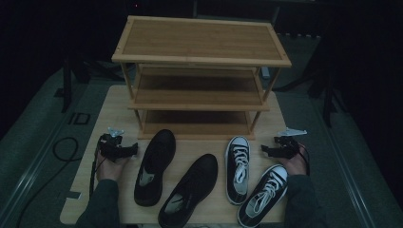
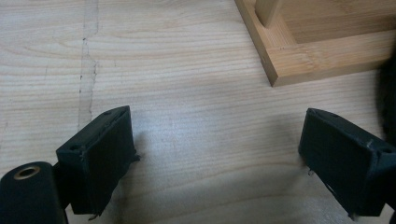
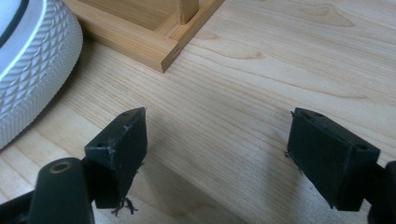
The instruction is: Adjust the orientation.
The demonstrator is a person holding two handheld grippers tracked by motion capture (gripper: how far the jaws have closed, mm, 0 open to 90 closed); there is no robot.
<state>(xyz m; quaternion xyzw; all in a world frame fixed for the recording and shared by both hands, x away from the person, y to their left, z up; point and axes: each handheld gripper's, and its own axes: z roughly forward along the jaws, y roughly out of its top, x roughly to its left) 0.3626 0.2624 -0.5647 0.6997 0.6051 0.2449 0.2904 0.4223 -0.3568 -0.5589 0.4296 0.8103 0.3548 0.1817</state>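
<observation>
Resting spread and empty: left hand-held gripper (image 1: 134, 150), right hand-held gripper (image 1: 264, 149). Probably calling next for gripping the black leather shoe (image 1: 154, 166) at three o'clock.

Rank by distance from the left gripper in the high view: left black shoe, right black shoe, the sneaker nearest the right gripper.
From the left gripper:
1. Left black shoe, right beside it.
2. Right black shoe, mid-table, toward the front edge.
3. Outer black-and-white sneaker, far side, beside the right gripper.

left gripper (image 1: 133, 150): black, grey plate | right gripper (image 1: 264, 149): black, cable | sleeves: dark
</observation>
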